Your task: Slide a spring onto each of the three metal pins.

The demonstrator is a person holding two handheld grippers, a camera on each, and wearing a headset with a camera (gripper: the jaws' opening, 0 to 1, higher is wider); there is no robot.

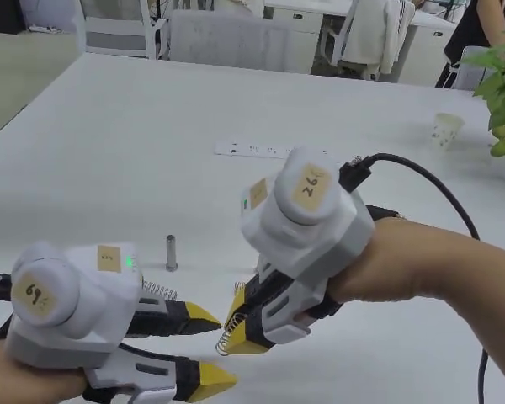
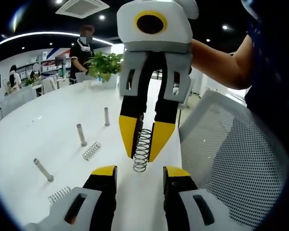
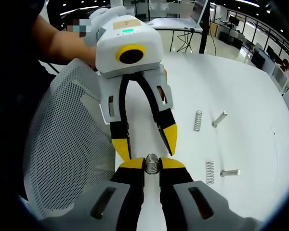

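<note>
A spring [image 2: 142, 150] is pinched in the right gripper [image 3: 152, 166]; the left gripper [image 2: 139, 172] is spread open. Squeezed unevenly, the spring could be flicked away.

Head view: high up, angled forward and down across the white tabletop [image 1: 109, 151], grippers close underneath. Left gripper view: low over table, facing the white-and-yellow right gripper [image 2: 143, 153] head-on, very near. Right gripper view: mirror, facing left gripper [image 3: 149, 151]. All three share the coiled steel spring [image 1: 226, 335].
</note>
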